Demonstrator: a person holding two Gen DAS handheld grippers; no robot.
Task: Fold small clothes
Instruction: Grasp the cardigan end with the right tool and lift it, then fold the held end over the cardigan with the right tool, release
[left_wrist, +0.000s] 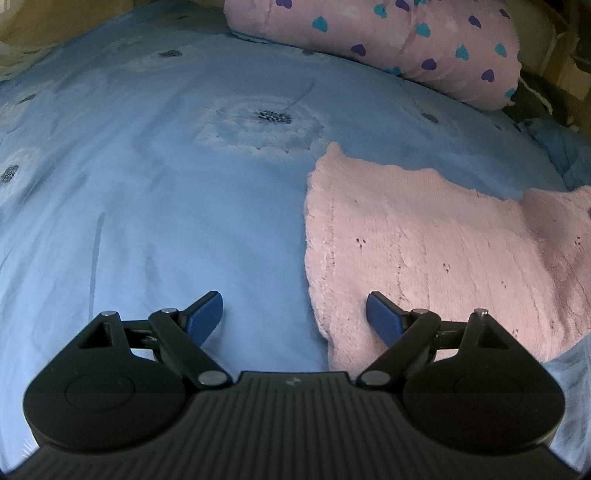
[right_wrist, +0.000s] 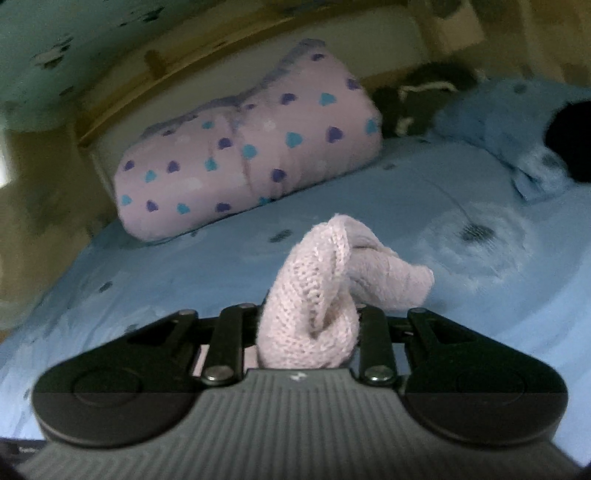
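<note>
Where the blue sheet (left_wrist: 147, 184) covers the bed, a white dandelion print (left_wrist: 266, 125) sits near mid-frame in the left wrist view; a pink pillow (left_wrist: 388, 40) with purple and teal hearts lies at the far edge, and behind it in the right wrist view runs a wooden headboard (right_wrist: 177, 74); something dark, with a white cord, lies beside the pillow, too blurred to name.

Pink knit garment (left_wrist: 424, 251): spread flat on the sheet at right in the left view, near edge scalloped, small eyelet holes in the knit; one part of it is bunched and raised clear of the sheet in the right view (right_wrist: 314, 295).

Left gripper (left_wrist: 295, 317): jaws wide, nothing between them; right blue pad (left_wrist: 384, 317) over the garment's left border, left pad over bare sheet; contact cannot be told.

Right gripper (right_wrist: 306, 332): jaws narrow, clamped on the bunched knit; pads hidden by the fabric.
</note>
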